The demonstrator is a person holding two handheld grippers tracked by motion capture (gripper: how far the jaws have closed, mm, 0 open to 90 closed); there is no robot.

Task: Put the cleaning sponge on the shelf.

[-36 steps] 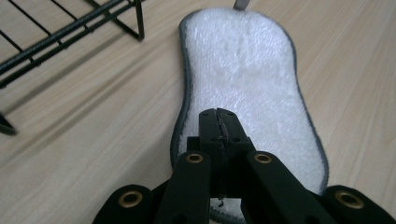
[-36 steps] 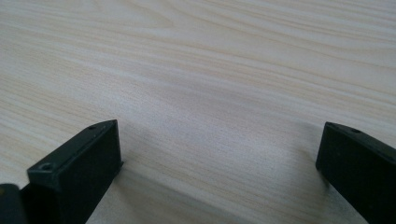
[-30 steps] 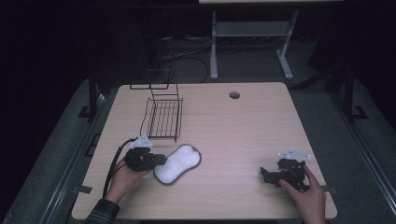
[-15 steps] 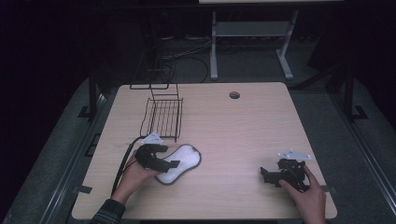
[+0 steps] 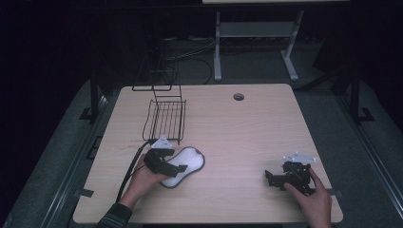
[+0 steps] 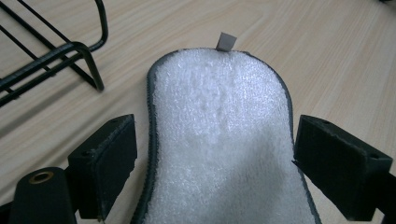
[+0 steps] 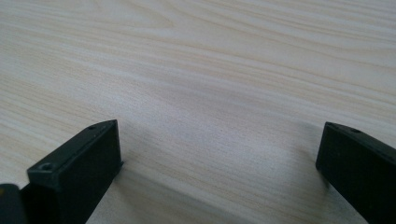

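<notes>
Wood-grain table [image 5: 247, 142], dark room; pad [image 5: 185, 164], wire rack [image 5: 166, 118].

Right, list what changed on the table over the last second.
The left tongs moved right, from beside the white pad's near end to over it; their jaws are open on either side of the pad, not yet closed. The pad, the wire rack and the right tongs, open above bare table, stayed put.

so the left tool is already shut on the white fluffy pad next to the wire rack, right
Not shut. In the left gripper view the left tool is open, its jaws standing on either side of the white fluffy pad with gaps showing. The rest holds: the pad lies next to the wire rack on the table.
</notes>
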